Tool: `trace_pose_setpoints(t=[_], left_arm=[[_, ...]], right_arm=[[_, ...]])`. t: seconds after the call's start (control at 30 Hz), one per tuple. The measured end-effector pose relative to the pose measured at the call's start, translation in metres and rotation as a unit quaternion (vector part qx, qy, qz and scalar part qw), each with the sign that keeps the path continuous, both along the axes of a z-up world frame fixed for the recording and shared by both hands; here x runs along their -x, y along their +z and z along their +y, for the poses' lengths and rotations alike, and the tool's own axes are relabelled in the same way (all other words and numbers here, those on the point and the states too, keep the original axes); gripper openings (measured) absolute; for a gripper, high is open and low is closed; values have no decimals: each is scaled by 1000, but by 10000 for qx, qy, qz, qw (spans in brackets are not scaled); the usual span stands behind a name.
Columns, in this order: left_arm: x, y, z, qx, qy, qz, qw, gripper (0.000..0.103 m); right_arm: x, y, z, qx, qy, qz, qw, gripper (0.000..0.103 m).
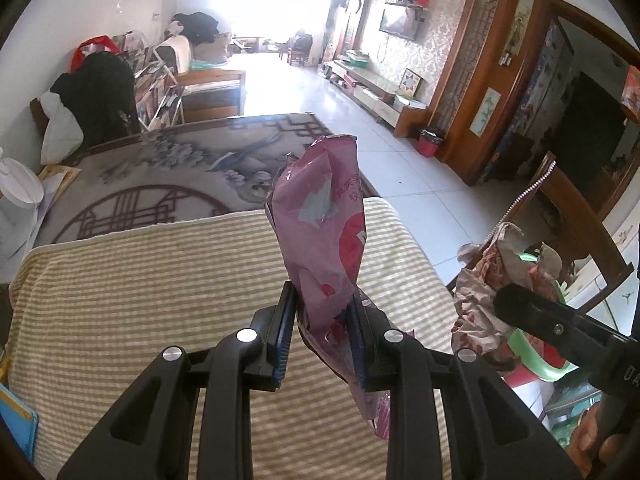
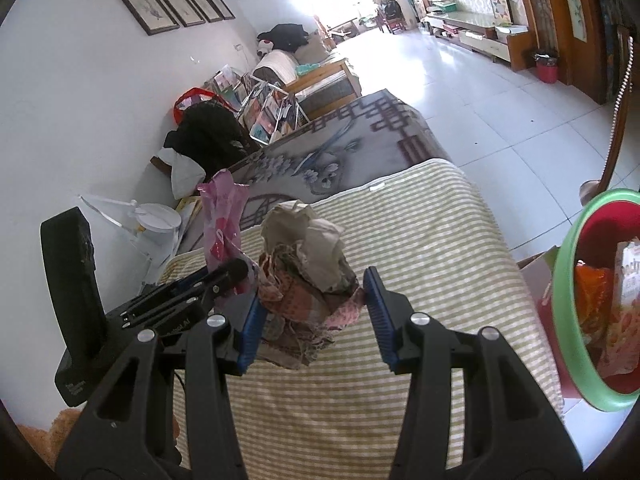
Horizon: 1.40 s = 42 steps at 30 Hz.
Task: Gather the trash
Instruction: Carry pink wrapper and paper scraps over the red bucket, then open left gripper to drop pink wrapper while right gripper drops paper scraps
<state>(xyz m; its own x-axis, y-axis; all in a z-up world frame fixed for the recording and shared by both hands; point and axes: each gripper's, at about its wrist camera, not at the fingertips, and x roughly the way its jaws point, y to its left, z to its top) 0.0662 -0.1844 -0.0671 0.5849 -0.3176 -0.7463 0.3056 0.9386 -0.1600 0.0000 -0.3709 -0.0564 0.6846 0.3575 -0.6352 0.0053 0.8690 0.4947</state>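
Pink plastic wrapper (image 1: 320,232) is pinched tight in your left gripper (image 1: 320,344), standing up at 12 o'clock from the jaws, lifted clear above the striped cloth (image 1: 140,300). Moving right, your right gripper (image 2: 316,316) clamps a crumpled wad of paper and patterned wrapping (image 2: 308,264), blue pads (image 2: 250,328) pressing both sides, the bundle sticking up past the fingertips. So both pieces are picked up, neither dropped yet. At about 3 o'clock in the right wrist view sits the green-rimmed red bin (image 2: 568,280), off the cloth edge, already holding an orange packet (image 2: 592,292) and a printed packet, so some trash looks collected. Left to do, as I judge it: carry both loads right and release over the bin. No more loose trash shows on the cloth in either view. Around: patterned grey rug surface (image 1: 180,160) at 12 o'clock beyond the cloth, white lamp-like thing (image 2: 156,216) at 9 o'clock, wooden chair back (image 1: 568,200) at 2 o'clock near the bin. Watch it: the grippers sit close side by side, and the chair crowds the bin's far side.
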Motion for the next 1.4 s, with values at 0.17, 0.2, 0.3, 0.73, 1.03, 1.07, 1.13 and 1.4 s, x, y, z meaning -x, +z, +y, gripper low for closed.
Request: trace_pose_setpoints(t=[0.17, 0.2, 0.3, 0.73, 1.03, 1.07, 1.13, 1.4], left_arm=[[8, 2, -34, 107, -210, 79, 9997, 23], [10, 2, -42, 150, -270, 116, 9995, 23], [17, 1, -79, 259, -577, 229, 9977, 23], [40, -30, -256, 283, -1967, 720, 9774, 28], [29, -19, -251, 35, -1508, 271, 9882, 73], [29, -13, -244, 51, -1429, 171, 9896, 76], [28, 0, -227, 115, -1272, -81, 9918, 79], [43, 63, -144, 207, -767, -1396, 9870, 95]], right_arm=[[13, 1, -40, 21, -231, -19, 9997, 47], [15, 0, -49, 36, -298, -16, 9995, 47], [30, -2, -93, 138, -697, 14, 9975, 47], [89, -33, -249, 407, -1971, 687, 9771, 52], [90, -23, -250, 666, -1990, 549, 9762, 93], [89, -19, -246, 661, -1964, 484, 9771, 95], [85, -6, -232, 799, -1894, 302, 9782, 98], [73, 62, -132, 1792, -1806, -482, 9659, 98]])
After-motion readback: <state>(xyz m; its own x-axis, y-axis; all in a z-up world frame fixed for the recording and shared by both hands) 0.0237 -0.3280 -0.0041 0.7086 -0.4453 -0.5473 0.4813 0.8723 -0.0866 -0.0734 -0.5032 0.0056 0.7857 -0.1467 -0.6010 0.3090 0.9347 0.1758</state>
